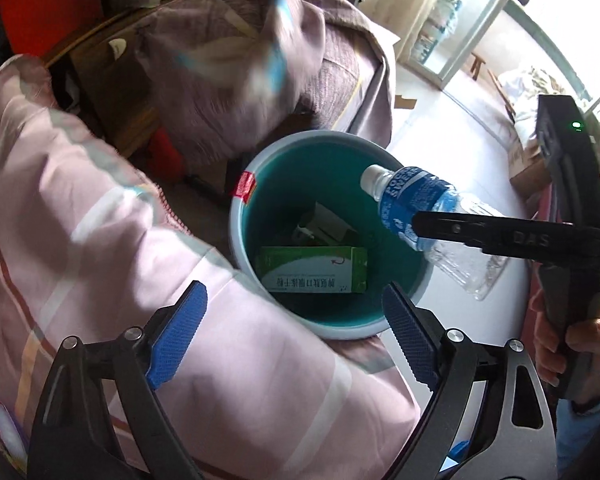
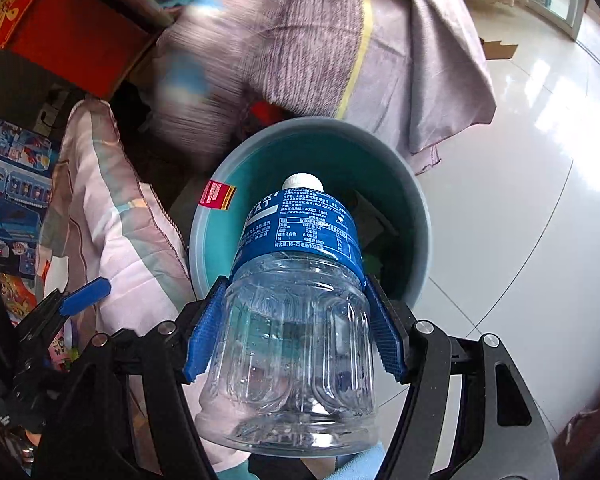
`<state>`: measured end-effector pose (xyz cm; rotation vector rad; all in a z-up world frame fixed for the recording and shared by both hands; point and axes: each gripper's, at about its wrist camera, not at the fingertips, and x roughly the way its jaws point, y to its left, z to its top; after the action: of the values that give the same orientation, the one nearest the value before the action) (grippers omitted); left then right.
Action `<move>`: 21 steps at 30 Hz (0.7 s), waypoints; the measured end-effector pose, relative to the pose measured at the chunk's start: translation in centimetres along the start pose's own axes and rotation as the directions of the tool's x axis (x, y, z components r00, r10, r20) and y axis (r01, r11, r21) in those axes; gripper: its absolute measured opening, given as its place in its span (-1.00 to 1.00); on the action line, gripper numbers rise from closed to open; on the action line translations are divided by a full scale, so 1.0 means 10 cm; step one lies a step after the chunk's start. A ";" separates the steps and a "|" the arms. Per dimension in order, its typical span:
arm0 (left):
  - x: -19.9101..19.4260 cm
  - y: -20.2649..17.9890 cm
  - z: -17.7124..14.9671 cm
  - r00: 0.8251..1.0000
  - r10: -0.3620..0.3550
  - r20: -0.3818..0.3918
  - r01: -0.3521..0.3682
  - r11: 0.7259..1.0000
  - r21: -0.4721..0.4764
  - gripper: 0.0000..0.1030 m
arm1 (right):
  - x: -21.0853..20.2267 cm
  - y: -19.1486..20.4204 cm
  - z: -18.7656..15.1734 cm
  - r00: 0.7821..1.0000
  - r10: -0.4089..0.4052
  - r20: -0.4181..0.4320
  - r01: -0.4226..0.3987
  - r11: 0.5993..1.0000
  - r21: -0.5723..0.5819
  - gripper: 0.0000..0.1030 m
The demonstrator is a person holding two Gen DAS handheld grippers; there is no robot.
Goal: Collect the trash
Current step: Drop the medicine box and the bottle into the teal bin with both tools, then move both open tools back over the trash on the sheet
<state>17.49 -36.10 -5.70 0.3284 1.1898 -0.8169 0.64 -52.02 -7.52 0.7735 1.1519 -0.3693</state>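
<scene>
One plastic bottle (image 2: 296, 300), cap forward, clamped in right gripper (image 2: 296, 320) fingers above teal bin (image 1: 256, 168); left gripper (image 1: 296, 336) fingers apart, empty; green box (image 1: 314, 269) inside bin.

A box (image 1: 314, 269) lies in the bin (image 1: 260, 162), a bottle (image 1: 428, 216) tilted over its rim, bedding (image 1: 100, 240) left of it.

Left claw (image 1: 296, 328) gapes wide; right claw (image 2: 296, 328) is clamped on something, hand (image 1: 572, 344) gripping its handle.
</scene>
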 end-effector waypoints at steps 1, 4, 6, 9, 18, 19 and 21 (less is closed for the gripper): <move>-0.01 0.02 -0.03 1.000 -0.002 0.002 0.002 1.000 -0.008 0.78 | 0.03 0.02 0.00 1.000 -0.001 -0.012 0.001 1.000 0.001 0.24; -0.05 0.09 -0.08 1.000 -0.012 0.002 0.012 1.000 -0.027 0.78 | 0.06 0.08 0.00 1.000 -0.005 -0.016 0.005 1.000 0.005 0.40; -0.09 0.14 -0.12 1.000 -0.017 0.008 0.018 0.999 -0.041 0.78 | 0.03 0.11 0.00 1.000 -0.011 -0.009 0.011 1.000 0.009 0.48; -0.16 0.20 -0.17 0.999 -0.028 0.024 0.029 0.998 -0.059 0.78 | -0.02 0.17 -0.01 0.999 -0.036 0.002 0.036 0.999 0.004 0.48; -0.40 0.33 -0.36 0.997 -0.031 0.075 0.038 0.995 -0.095 0.79 | -0.18 0.45 -0.17 0.995 -0.098 0.011 0.099 0.994 -0.049 0.60; -0.44 0.34 -0.38 0.996 -0.029 0.082 0.037 0.995 -0.097 0.79 | -0.20 0.48 -0.19 0.995 -0.102 0.014 0.103 0.993 -0.054 0.62; -0.55 0.38 -0.46 0.994 -0.019 0.104 0.030 0.994 -0.102 0.80 | -0.24 0.56 -0.24 0.994 -0.105 0.018 0.106 0.992 -0.064 0.65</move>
<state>16.29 -28.50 -3.13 0.1846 1.1371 -0.7814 1.62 -46.71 -3.76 0.6537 1.1881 -0.4228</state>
